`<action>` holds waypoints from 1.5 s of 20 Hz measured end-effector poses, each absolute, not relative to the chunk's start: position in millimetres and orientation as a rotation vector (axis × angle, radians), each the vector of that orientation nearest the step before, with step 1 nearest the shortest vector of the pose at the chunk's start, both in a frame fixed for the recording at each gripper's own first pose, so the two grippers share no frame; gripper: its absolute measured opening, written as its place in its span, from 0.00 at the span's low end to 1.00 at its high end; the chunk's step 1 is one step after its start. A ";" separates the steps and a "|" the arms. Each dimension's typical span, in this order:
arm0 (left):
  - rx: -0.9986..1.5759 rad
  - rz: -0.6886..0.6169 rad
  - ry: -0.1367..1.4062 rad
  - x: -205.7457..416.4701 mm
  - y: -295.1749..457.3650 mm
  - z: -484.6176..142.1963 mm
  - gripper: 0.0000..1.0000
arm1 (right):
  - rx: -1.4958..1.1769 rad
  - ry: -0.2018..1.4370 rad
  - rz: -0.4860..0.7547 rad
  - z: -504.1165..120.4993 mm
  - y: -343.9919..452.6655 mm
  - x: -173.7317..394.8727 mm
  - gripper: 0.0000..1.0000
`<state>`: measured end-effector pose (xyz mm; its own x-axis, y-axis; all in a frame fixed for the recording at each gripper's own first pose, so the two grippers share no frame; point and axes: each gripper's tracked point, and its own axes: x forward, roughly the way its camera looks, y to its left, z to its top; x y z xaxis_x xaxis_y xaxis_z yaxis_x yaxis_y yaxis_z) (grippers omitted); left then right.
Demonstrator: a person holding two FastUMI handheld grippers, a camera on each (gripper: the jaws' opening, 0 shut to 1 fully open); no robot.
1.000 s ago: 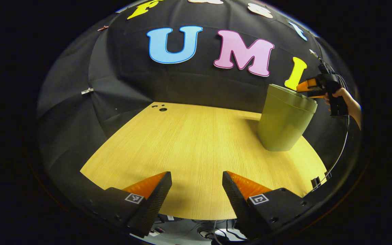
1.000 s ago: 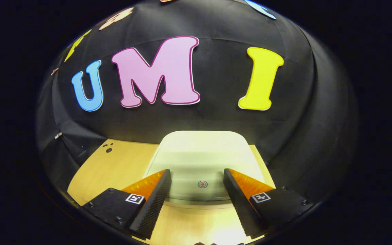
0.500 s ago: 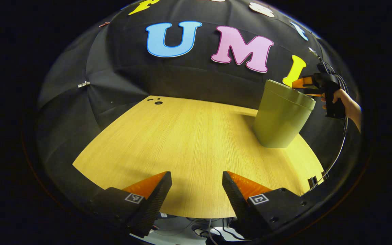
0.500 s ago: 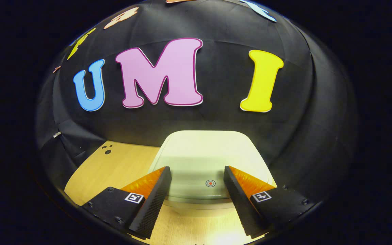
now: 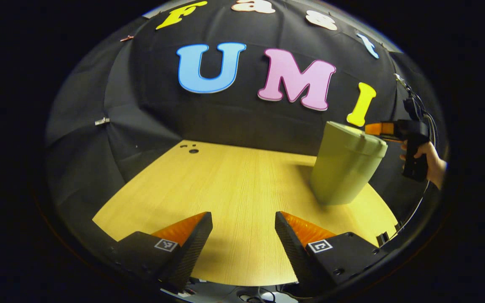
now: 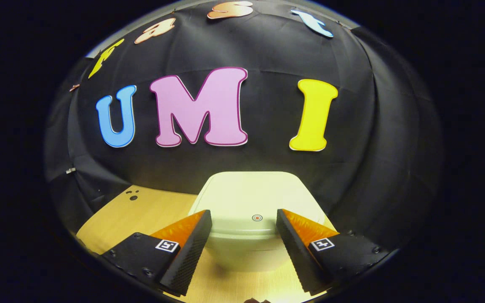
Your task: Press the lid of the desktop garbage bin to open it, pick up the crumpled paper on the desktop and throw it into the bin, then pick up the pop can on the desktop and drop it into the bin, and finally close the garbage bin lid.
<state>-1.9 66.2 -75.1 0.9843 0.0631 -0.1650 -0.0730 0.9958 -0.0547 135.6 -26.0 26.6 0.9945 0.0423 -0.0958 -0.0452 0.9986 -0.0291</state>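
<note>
Right gripper [image 6: 243, 219] of mine is hovering spread over the bin lid [image 6: 254, 198]; left gripper [image 5: 243, 221] is gaping above the table [image 5: 234, 189].

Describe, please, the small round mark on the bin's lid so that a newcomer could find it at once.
Start at the wooden table before the black cloth wall, where a pale green bin stands with its lid shut. In the right gripper view, look at the lid's near edge, between the right gripper fingers. The mark is a tiny red-centred ringed dot, the only marking on the plain lid.
</note>
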 end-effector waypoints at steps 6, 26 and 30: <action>0.013 0.064 0.031 -6.5 57.9 -26.2 0.96 | 0.028 0.001 0.014 33.2 -21.5 78.2 0.98; 0.008 0.019 -0.054 -43.6 21.3 -23.2 0.96 | -0.005 0.150 0.144 -51.9 49.1 -42.2 0.96; 0.016 0.004 -0.049 -42.6 21.7 -22.4 0.96 | -0.005 0.152 0.158 -49.8 57.2 -36.1 0.97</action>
